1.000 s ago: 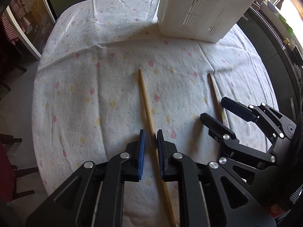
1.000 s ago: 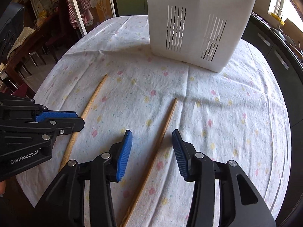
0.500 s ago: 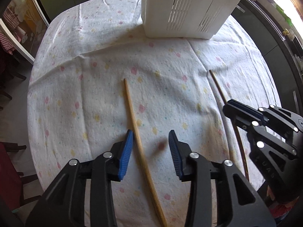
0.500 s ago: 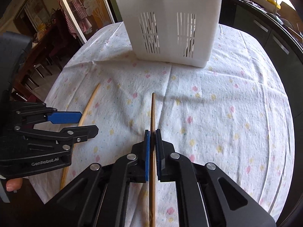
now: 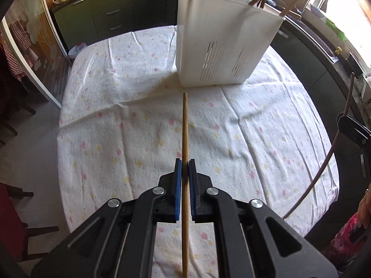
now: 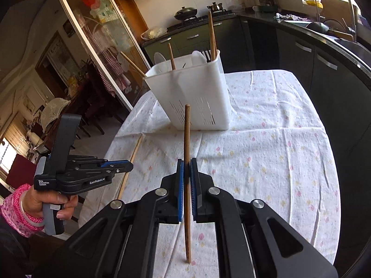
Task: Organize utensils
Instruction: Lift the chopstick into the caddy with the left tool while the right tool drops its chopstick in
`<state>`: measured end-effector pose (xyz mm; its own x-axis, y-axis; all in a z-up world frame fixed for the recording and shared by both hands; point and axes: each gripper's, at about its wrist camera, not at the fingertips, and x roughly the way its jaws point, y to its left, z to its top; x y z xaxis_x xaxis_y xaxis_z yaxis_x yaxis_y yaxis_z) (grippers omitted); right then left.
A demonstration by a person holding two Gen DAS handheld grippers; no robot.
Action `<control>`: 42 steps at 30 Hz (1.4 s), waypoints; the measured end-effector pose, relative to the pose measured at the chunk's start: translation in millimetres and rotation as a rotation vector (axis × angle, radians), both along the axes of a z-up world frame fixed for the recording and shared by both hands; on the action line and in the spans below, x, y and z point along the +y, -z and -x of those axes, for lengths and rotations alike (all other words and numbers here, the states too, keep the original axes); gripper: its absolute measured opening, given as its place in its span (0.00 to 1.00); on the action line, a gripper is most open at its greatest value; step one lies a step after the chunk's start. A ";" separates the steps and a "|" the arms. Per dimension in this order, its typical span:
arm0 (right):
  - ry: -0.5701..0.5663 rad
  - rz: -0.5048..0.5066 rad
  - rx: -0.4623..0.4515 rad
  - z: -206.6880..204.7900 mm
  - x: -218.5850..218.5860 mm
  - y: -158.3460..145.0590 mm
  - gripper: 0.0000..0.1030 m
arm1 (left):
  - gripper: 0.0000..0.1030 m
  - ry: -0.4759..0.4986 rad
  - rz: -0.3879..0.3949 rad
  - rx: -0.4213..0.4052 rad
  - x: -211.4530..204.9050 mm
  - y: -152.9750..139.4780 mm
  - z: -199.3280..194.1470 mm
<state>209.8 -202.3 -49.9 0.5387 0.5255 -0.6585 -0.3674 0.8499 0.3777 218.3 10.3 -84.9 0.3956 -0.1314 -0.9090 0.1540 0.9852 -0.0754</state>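
Note:
My left gripper (image 5: 185,165) is shut on a light wooden chopstick (image 5: 184,139) that points toward the white slotted utensil basket (image 5: 220,53) at the far side of the table. My right gripper (image 6: 187,165) is shut on a darker chopstick (image 6: 187,136), lifted above the cloth and tilted up, its tip toward the basket (image 6: 197,97). The basket holds several chopsticks and white utensils. The left gripper (image 6: 120,165) and its light chopstick (image 6: 131,162) show at left in the right wrist view; the dark chopstick (image 5: 334,143) and the right gripper's finger (image 5: 354,131) show at the right edge of the left wrist view.
The table carries a white dotted cloth (image 5: 129,125). Dark kitchen cabinets and a counter (image 6: 324,53) run along the right and far sides. A glass sliding door (image 6: 99,37) and chairs (image 5: 14,220) stand to the left.
My left gripper has closed on the light chopstick. My right gripper has lifted the dark chopstick off the cloth. Both views have tilted up, so the basket's top now shows.

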 end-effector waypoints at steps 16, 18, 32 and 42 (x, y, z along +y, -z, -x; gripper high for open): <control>0.007 -0.024 -0.205 -38.3 6.2 -117.4 0.06 | 0.06 0.059 0.073 -0.306 -18.4 -147.8 5.1; 0.017 -0.033 -0.234 -48.7 6.1 -138.6 0.06 | 0.06 0.067 0.077 -0.358 -22.8 -170.4 -0.1; 0.118 -0.012 -0.330 -128.6 18.0 -192.0 0.06 | 0.06 0.033 0.065 -0.572 -45.8 -241.2 -67.3; 0.067 0.083 -0.179 -169.0 51.7 -95.4 0.06 | 0.06 0.034 0.019 -0.384 -56.0 -147.8 -118.6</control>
